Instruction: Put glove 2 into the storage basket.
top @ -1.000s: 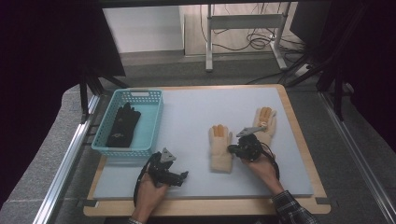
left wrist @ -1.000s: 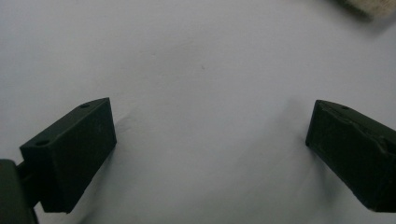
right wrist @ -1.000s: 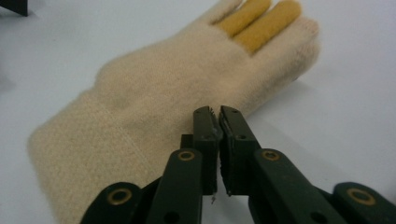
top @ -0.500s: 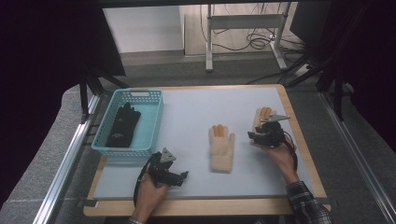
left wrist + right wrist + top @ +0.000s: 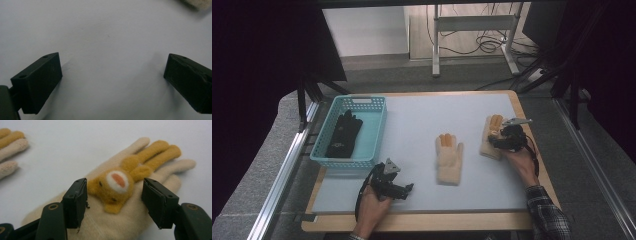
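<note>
We find the bench (image 5: 412, 125) covered by a pale sheet inside a wooden border. At its left edge stands a blue basket (image 5: 374, 130) with a black glove (image 5: 343, 135) lying inside. Two cream gloves lie flat on the sheet. The middle glove (image 5: 448, 160) rests near the centre, toward the near edge, its orange-tipped digits pointing to the far edge. The right glove (image 5: 488, 142) lies close to the right edge, well apart from the middle one; the right gripper view shows an orange animal face (image 5: 115, 187) sewn on its back. The right gripper (image 5: 499, 141) is lowered over this glove, and its fingers (image 5: 75, 202) have just been opening: they stand apart on either side of the animal face, and the pads do not press on it. The left gripper (image 5: 404, 189) rests near the near left corner, in front of the basket; its fingers (image 5: 37, 82) are spread wide over the bare sheet, nothing between them.
</note>
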### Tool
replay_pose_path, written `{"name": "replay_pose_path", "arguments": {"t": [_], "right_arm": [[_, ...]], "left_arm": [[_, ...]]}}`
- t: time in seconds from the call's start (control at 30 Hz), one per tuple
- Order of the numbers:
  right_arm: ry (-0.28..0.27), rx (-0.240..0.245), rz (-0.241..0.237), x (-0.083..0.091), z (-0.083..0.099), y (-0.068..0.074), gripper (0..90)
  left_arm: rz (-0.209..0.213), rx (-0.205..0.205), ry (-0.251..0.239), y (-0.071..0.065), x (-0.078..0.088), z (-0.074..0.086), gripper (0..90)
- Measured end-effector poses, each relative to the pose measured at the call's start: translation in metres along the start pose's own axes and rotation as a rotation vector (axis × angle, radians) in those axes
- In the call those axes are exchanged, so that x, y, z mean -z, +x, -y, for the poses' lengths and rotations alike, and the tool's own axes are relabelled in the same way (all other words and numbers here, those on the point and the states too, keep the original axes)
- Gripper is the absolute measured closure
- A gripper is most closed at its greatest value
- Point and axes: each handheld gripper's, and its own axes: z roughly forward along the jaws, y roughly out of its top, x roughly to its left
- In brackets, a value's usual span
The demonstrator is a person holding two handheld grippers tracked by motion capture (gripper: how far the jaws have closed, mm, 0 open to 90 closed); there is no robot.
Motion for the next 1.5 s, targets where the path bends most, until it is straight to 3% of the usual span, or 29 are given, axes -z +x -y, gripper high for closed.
{"name": "replay_pose_path", "arguments": {"t": [0.1, 0.3, 0.43, 0.63, 0.7, 0.8, 0.87, 0.97, 1.07, 1.13, 1.23, 1.33, 1.5], "right_arm": [[0.003, -0.002, 0.003, -0.004, 0.000, 0.001, 37.9], [0.021, -0.010, 0.026, -0.006, -0.001, 0.004, 53.9], [0.015, -0.032, 0.019, -0.001, -0.002, 0.002, 58.9], [-0.010, -0.024, 0.008, 0.010, -0.004, 0.006, 64.7], [-0.024, -0.010, -0.007, 0.013, -0.005, 0.008, 80.8], [-0.050, -0.023, -0.031, 0.020, -0.011, 0.012, 81.1], [-0.044, -0.006, -0.019, 0.021, -0.013, 0.015, 77.3], [-0.035, -0.004, 0.006, 0.017, -0.016, 0.014, 54.3], [-0.019, -0.028, 0.006, 0.007, -0.014, 0.008, 40.6], [0.003, -0.031, -0.002, -0.003, -0.010, 0.005, 36.2], [0.016, -0.028, -0.014, -0.014, -0.006, 0.005, 36.2], [0.017, -0.034, -0.011, -0.016, -0.005, 0.006, 52.5], [0.023, -0.007, 0.021, -0.011, -0.008, 0.013, 59.3]], "left_arm": [[0.000, 0.000, 0.000, 0.000, 0.000, 0.000, 1.8], [0.000, 0.000, 0.000, 0.000, 0.000, 0.000, 1.8], [0.000, 0.000, 0.000, 0.000, 0.000, 0.000, 1.8], [0.000, 0.000, 0.000, 0.000, 0.000, 0.000, 1.8], [0.000, 0.000, 0.000, 0.000, 0.000, 0.000, 1.8], [0.000, 0.001, 0.000, 0.000, 0.000, 0.000, 1.8], [0.000, 0.000, 0.000, 0.000, 0.000, 0.000, 1.8], [0.000, 0.000, 0.000, 0.000, 0.000, 0.000, 1.8], [0.001, 0.000, 0.000, 0.000, 0.000, 0.000, 1.8], [0.001, 0.001, 0.000, 0.000, 0.000, 0.000, 1.8], [0.001, 0.000, 0.000, 0.000, 0.000, 0.000, 1.8], [0.000, 0.000, 0.000, 0.000, 0.000, 0.000, 1.8], [0.001, 0.000, 0.000, 0.000, 0.000, 0.000, 1.8]]}}
